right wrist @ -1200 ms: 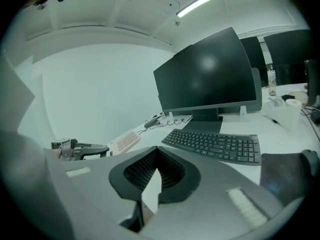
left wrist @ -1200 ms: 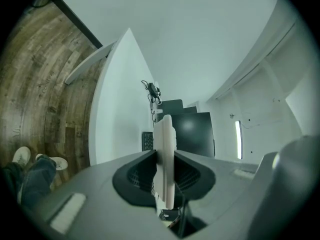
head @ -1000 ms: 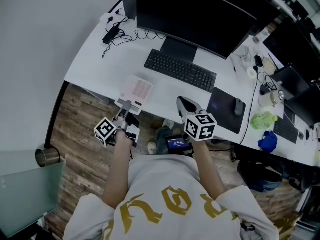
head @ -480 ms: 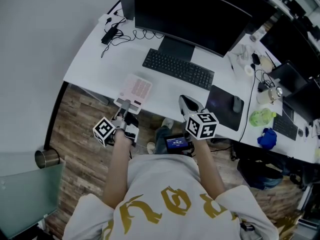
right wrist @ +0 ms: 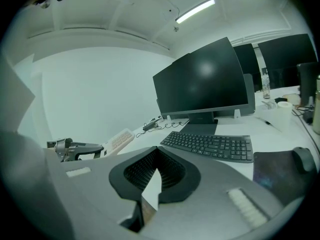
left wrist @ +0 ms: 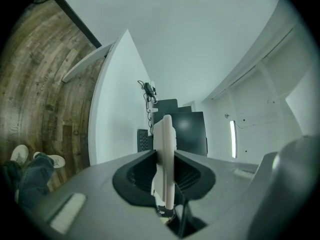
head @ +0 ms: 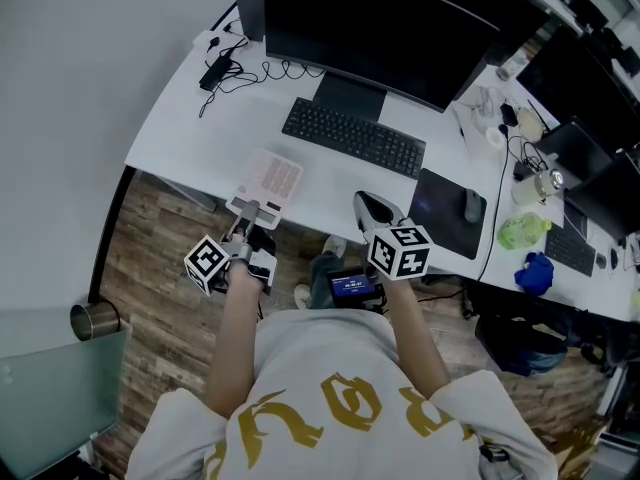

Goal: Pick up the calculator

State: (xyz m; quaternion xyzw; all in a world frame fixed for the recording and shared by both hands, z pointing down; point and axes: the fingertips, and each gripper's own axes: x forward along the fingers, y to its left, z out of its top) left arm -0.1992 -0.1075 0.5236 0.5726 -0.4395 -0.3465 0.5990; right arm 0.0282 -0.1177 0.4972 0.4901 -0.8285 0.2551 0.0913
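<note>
A pale pink calculator (head: pixel 270 180) lies at the near edge of the white desk (head: pixel 190 128), its near end over the edge. My left gripper (head: pixel 248 211) is shut on that near end. In the left gripper view the calculator (left wrist: pixel 163 134) stands edge-on between the jaws of the left gripper (left wrist: pixel 163 156). The right gripper view shows the calculator (right wrist: pixel 118 139) held by the left gripper (right wrist: pixel 75 149) off to the left. My right gripper (head: pixel 365 204) hovers over the desk's front edge to the right, shut and holding nothing (right wrist: pixel 157 151).
A black keyboard (head: pixel 352 138) lies before a big dark monitor (head: pixel 390 28). A mouse (head: pixel 472 206) sits on a dark pad (head: pixel 445 208) at the right. A power adapter with cables (head: pixel 215 68) is at the far left. A metal bin (head: pixel 88 318) stands on the floor.
</note>
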